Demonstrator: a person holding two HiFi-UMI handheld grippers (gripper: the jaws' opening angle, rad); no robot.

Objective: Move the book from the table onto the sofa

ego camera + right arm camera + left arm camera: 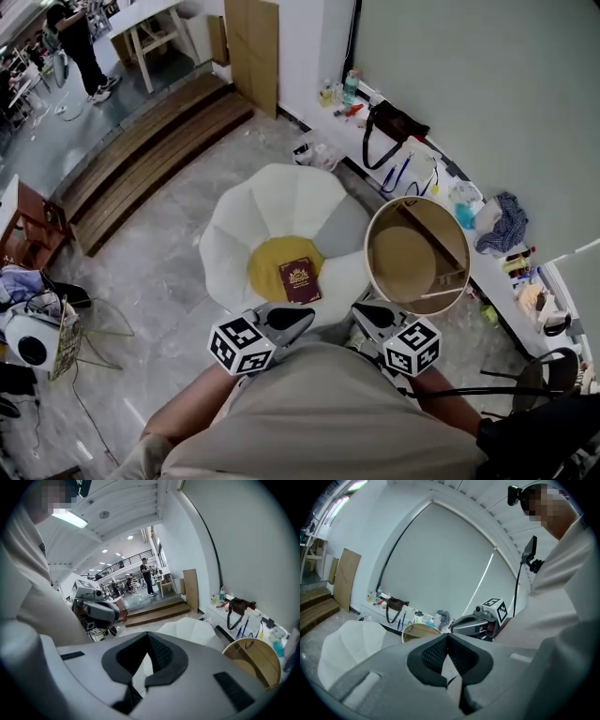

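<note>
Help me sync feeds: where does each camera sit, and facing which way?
Head view: on the head, steeply down at the book on the sofa; torso, left tongs, right tongs show.
Left gripper view: on the left tongs, facing the round table; torso at right.
Right gripper view: on the right tongs, facing the steps; torso at left.
All three share sofa and round table.

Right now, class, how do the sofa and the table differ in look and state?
The sofa is white and petal-shaped with a yellow seat; the table is a plain brown disc with a rim. The sofa holds the book; the table does not. Both are roundish and stand side by side.
</note>
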